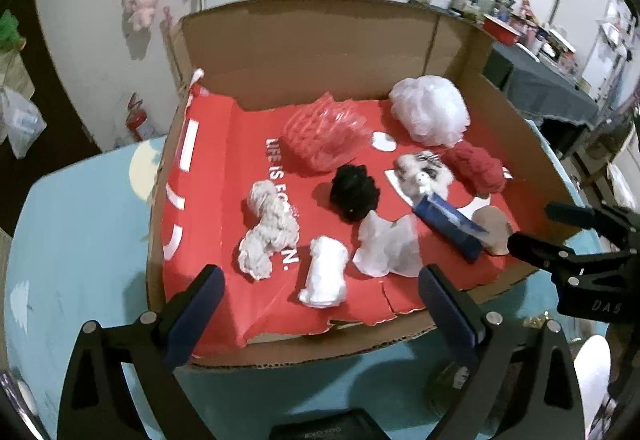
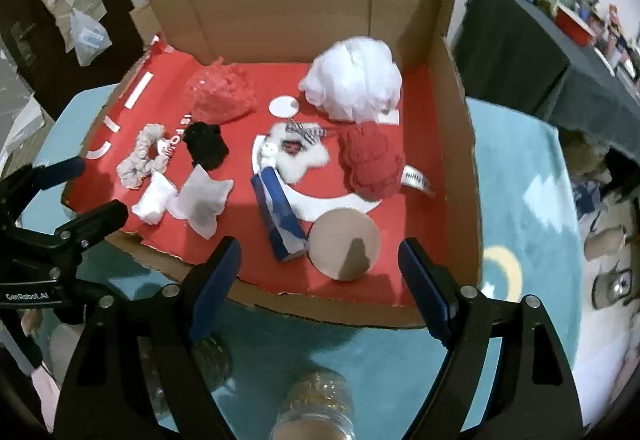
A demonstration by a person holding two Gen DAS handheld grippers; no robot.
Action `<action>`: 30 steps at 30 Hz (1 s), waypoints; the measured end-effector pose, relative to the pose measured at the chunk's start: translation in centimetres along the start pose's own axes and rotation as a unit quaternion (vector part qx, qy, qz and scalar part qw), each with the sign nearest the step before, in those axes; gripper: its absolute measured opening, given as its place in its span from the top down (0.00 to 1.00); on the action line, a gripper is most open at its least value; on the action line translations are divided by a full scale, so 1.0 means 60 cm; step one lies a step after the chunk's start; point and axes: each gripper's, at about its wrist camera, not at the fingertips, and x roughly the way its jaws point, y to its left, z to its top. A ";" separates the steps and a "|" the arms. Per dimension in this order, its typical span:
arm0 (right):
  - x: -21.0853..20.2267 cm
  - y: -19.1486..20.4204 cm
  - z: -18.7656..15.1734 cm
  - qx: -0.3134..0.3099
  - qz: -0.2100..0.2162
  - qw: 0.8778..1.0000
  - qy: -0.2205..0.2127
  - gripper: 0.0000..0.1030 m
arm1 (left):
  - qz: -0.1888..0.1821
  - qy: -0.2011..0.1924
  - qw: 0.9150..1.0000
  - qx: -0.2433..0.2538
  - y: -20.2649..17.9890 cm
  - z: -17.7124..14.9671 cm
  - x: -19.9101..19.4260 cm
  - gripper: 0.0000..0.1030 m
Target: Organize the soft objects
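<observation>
Both our grippers hover at the near rim of the cardboard box, left gripper and right gripper spread wide, gripping nothing. Inside on the red liner we note a tan round sponge nearest, touching a blue packet, with a white mesh pouf toward the back wall.
</observation>
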 end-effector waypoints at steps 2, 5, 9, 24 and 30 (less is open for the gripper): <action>0.007 -0.002 -0.005 0.008 -0.004 1.000 -0.002 0.22 | -0.005 0.001 1.000 -0.008 0.002 -0.001 0.005 0.04; 0.016 -0.005 -0.008 0.019 -0.001 1.000 -0.002 0.22 | -0.005 0.004 1.000 -0.015 0.000 -0.003 0.013 0.04; 0.024 -0.009 -0.011 0.030 0.004 1.000 -0.001 0.22 | -0.002 0.012 1.000 -0.009 -0.008 -0.010 0.025 0.04; 0.031 -0.007 -0.018 0.028 -0.010 1.000 0.001 0.22 | 0.019 0.014 1.000 -0.010 -0.007 -0.012 0.030 0.04; 0.031 -0.011 -0.019 0.034 -0.011 0.999 0.000 0.22 | 0.019 0.012 1.000 -0.010 -0.007 -0.013 0.029 0.04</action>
